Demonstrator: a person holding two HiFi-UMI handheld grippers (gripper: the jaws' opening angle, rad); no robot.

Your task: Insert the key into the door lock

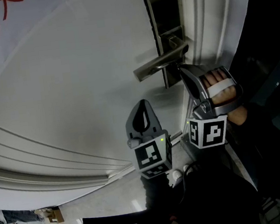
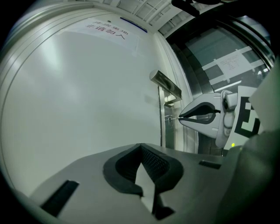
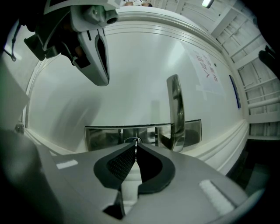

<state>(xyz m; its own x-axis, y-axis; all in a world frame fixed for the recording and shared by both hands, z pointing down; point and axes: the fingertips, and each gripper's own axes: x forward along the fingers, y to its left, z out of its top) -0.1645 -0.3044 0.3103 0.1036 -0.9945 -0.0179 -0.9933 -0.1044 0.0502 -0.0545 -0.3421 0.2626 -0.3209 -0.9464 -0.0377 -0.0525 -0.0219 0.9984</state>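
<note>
Two grippers face one white door (image 1: 76, 91). The right gripper (image 3: 135, 145) has its jaws pinched on one thin key (image 3: 136, 141), whose blade meets the keyhole in the single steel lock plate (image 3: 103, 136), just beside the one lever handle (image 3: 175, 109). The left gripper (image 2: 141, 147) hangs apart from the lock, jaws pressed together with nothing between them

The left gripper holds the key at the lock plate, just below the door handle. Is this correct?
No. The right gripper holds the key at the lock plate, just below the door handle; the left gripper view shows this.
</note>
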